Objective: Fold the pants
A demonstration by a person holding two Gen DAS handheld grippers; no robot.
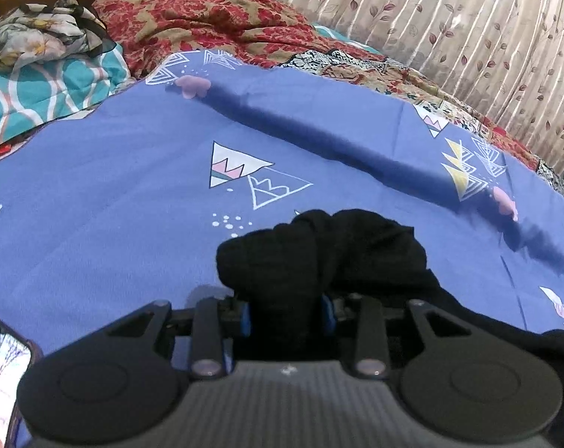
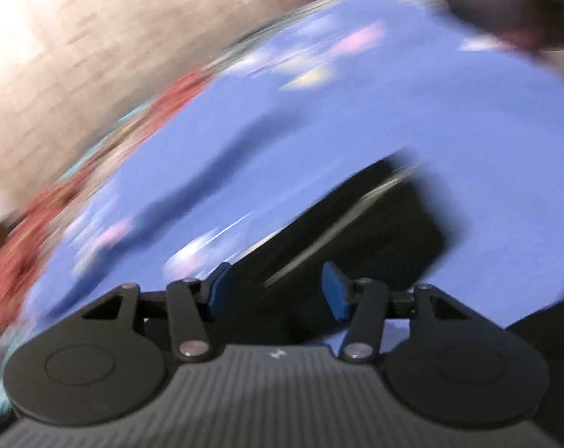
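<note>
Blue bedsheet [image 1: 140,171]: left gripper [image 1: 285,317] clamped on bunched pants [image 1: 319,250]; right gripper [image 2: 276,287] wide, pants' strip running far-right just ahead.

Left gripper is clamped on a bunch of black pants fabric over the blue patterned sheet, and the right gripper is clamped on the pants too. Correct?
Not quite. The left gripper is shut on the black pants above the blue patterned sheet, but the right wrist view shows the right gripper with its jaws apart and gripping nothing; the pants lie ahead of it, blurred.
</note>
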